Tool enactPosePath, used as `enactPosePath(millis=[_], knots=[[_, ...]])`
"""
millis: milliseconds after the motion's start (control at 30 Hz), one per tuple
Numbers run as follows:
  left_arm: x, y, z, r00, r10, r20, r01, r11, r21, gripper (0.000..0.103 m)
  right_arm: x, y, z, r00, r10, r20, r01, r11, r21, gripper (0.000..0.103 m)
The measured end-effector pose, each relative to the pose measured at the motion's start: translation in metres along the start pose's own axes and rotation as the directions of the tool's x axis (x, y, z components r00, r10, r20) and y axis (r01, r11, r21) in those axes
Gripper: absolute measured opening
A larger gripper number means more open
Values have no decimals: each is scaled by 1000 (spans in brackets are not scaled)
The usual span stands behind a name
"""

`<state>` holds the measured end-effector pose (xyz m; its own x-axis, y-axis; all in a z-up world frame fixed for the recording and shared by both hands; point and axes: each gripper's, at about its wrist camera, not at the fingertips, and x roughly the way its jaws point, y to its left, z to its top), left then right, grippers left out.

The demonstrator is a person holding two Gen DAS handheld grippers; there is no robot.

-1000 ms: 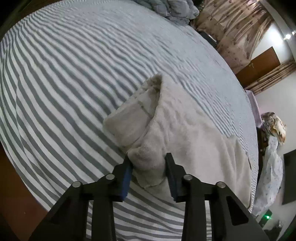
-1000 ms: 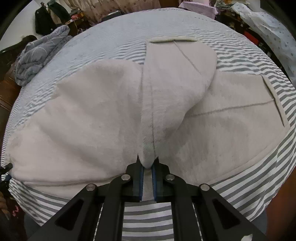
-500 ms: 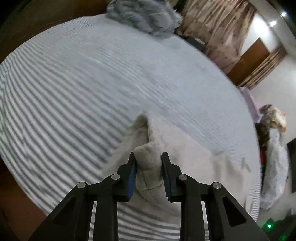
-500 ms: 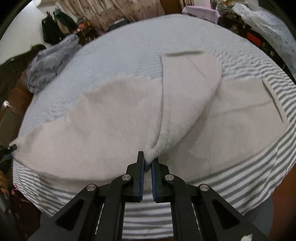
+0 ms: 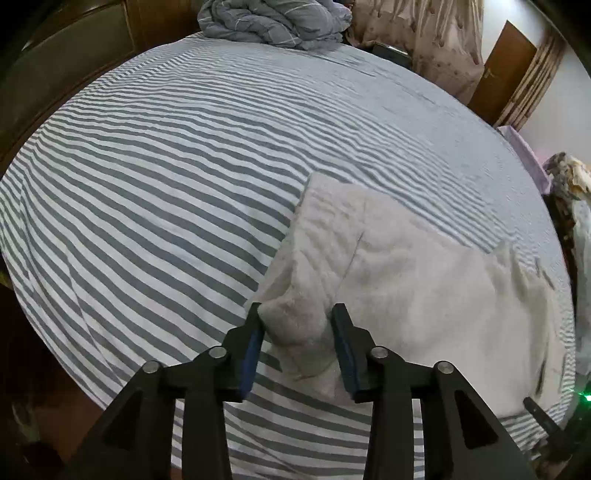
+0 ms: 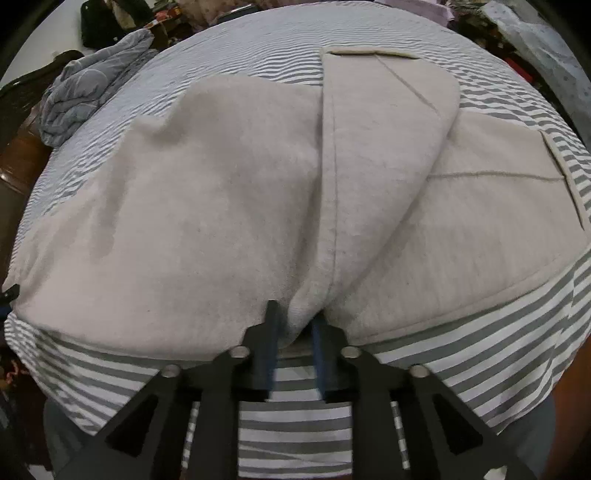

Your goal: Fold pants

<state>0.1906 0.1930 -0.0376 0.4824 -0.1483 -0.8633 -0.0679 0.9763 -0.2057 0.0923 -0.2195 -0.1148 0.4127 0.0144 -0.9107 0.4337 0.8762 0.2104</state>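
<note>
The left gripper [image 5: 295, 325] has its jaws opening, spread either side of a bunched fold of the pants [image 5: 406, 280]. The blue pads stand just off the fleece on both sides, the fold lying loose between them.

The right gripper [image 6: 295, 325] also has its jaws opening; a narrow ridge of the pants [image 6: 221, 206] sits between them, and whether the pads touch it cannot be told.

The pants are cream fleece, spread flat on the bed [image 5: 147, 184] near its front edge. In the right view one leg [image 6: 384, 122] is folded across the cloth, its hem toward the far side of the bed. The other leg [image 6: 498, 206] runs out to the right, a seam along it and its hem at the right end. The wide part lies to the left, with a small bump at its far corner.

The bed wears a grey and white striped sheet. A crumpled grey blanket [image 5: 273, 22] lies at the far end by a wooden headboard [image 5: 74, 48]. Curtains [image 5: 436, 40] and a brown door [image 5: 502, 70] stand beyond.
</note>
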Motion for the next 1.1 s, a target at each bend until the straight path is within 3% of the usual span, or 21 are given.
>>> enactPosePath(millis=[33, 200, 300, 400, 533, 733, 800, 867, 1000, 1100], knots=[[-5, -2, -1, 1000, 1, 11, -1, 1000, 1, 42, -7, -3, 1, 1000, 19, 7, -19, 1000, 7, 38], [-35, -23, -7, 993, 58, 99, -67, 993, 93, 46, -48, -25, 10, 998, 38, 44, -38, 999, 3, 38], [-53, -48, -18, 985, 47, 165, -77, 981, 180, 47, -66, -33, 29, 998, 1, 55, 1, 999, -35, 38], [-62, -80, -37, 983, 16, 181, -67, 958, 279, 47, -74, -34, 56, 998, -43, 53, 48, 995, -88, 39], [-58, -133, -68, 986, -126, 112, 71, 914, 399, 47, -64, -4, 112, 998, -65, 22, 68, 987, -143, 39], [-25, -244, -125, 960, -278, -43, 253, 786, 563, 47, -20, 19, 201, 993, -59, -106, 46, 992, -121, 39], [-12, -276, -141, 947, -311, -74, 293, 749, 594, 47, -1, 30, 227, 988, -101, -118, 84, 987, -135, 38], [-3, -302, -154, 939, -329, -98, 318, 725, 611, 47, 18, 42, 241, 978, -156, -138, 132, 977, -167, 38], [13, -331, -172, 924, -353, -146, 365, 703, 610, 47, 65, 59, 257, 949, -249, -194, 202, 951, -233, 38], [23, -345, -183, 921, -354, -161, 370, 674, 640, 47, 95, 68, 263, 924, -338, -178, 280, 916, -287, 38]])
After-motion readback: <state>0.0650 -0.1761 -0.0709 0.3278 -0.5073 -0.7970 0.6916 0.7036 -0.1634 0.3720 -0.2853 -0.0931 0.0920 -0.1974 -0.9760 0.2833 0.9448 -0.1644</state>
